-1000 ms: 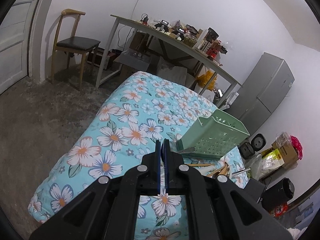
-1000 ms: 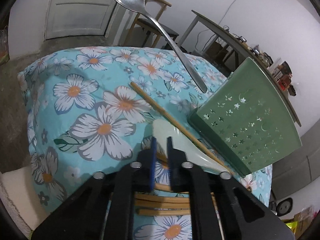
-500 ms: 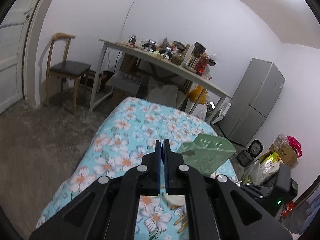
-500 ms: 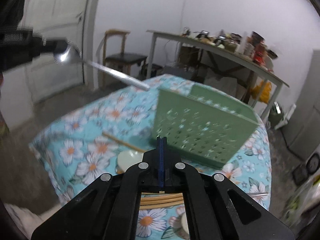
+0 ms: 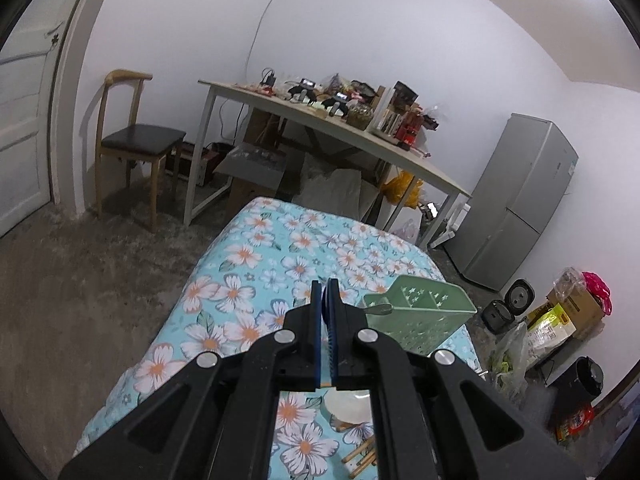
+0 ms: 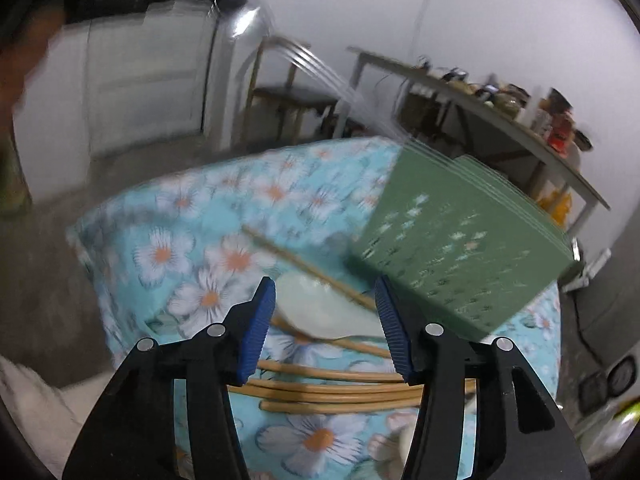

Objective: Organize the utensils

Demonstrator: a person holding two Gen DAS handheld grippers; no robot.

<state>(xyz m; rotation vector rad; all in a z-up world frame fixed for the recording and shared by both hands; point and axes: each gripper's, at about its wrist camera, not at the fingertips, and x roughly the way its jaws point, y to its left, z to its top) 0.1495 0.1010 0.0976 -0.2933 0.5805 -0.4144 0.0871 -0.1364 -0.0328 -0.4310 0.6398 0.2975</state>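
Metal spoon (image 6: 320,72) now entering green caddy (image 6: 460,240), left gripper (image 5: 325,292) clamping it; right gripper (image 6: 325,300) newly wide above chopsticks (image 6: 340,388) just below its tips.

Chopsticks (image 6: 332,390) lie before the spoon (image 6: 320,308), organizer (image 6: 460,248) to the right.

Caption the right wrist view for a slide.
Open right gripper hovers above white spoon and chopsticks beside green caddy.

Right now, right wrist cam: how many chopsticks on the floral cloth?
6 chopsticks: one diagonal against the green basket, one under the white spoon, four stacked by the right tongs. Blurry; more may be hidden.
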